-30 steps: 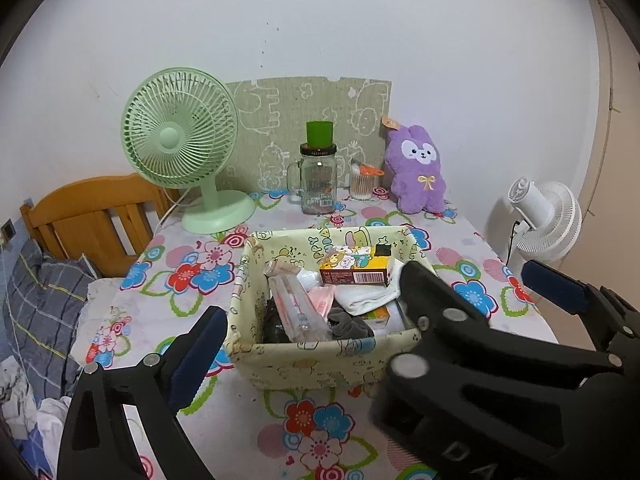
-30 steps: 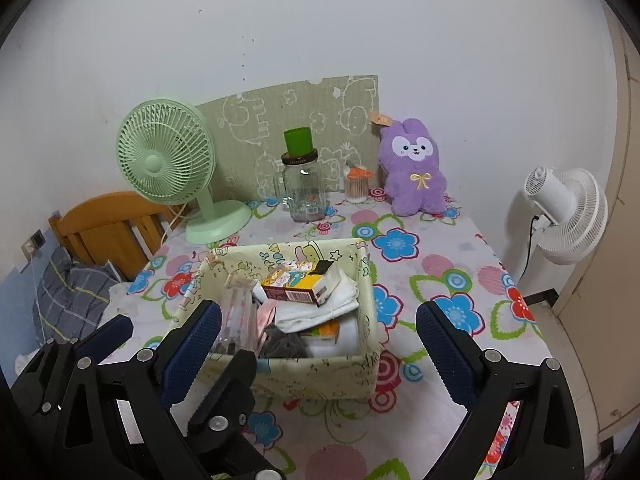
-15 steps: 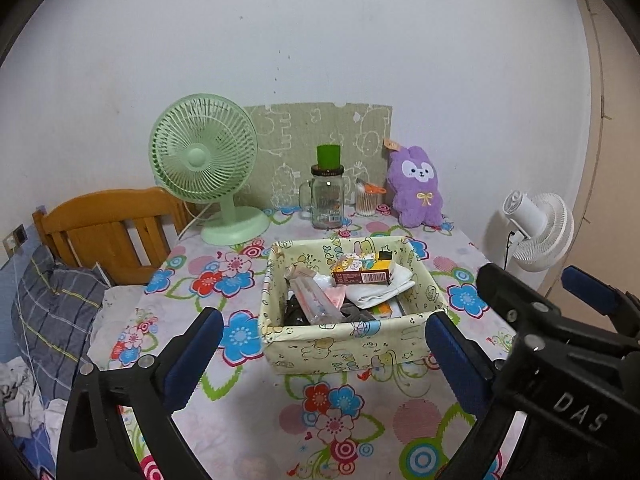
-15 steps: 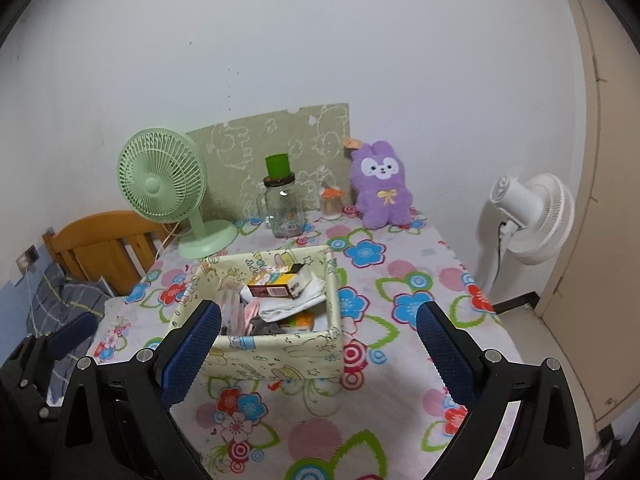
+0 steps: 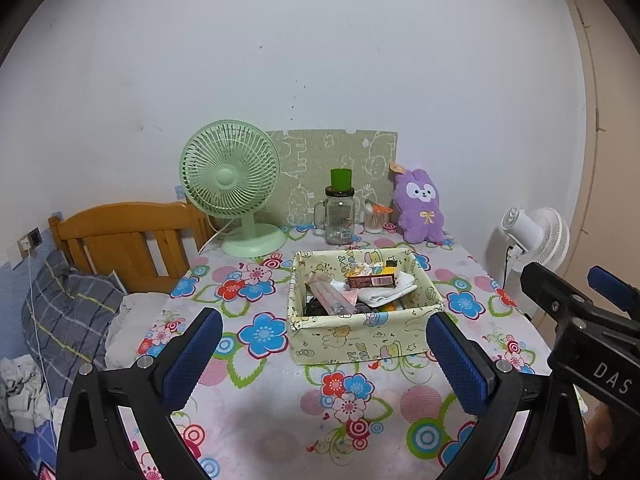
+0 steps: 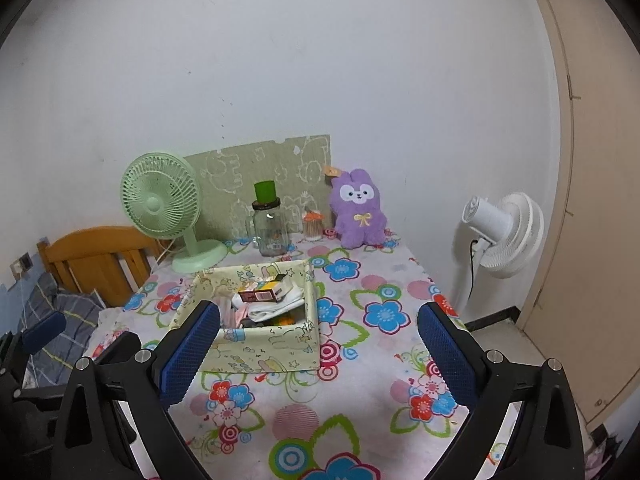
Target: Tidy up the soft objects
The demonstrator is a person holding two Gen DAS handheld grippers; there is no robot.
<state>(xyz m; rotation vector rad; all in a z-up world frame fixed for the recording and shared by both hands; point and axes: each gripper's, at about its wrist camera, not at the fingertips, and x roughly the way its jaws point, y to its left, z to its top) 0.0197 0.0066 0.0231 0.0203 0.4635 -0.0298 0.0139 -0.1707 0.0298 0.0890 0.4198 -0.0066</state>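
We hold both tongs wide open, empty, back from the bench [image 5: 280, 440]. Left tongs [image 5: 324, 354]: basket [image 5: 360, 336] of soft items dead ahead, centred. Right tongs [image 6: 318, 354]: basket ahead-left. Plush [image 6: 360, 210] far back, nearer right. Left better aligned w/ basket.

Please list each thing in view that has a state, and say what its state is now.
left gripper: open, empty
right gripper: open, empty
fabric basket: open top, full of mixed items
glass jar: upright, lid on
purple plush rabbit: upright, against wall
green fan: upright; running or not, cannot tell
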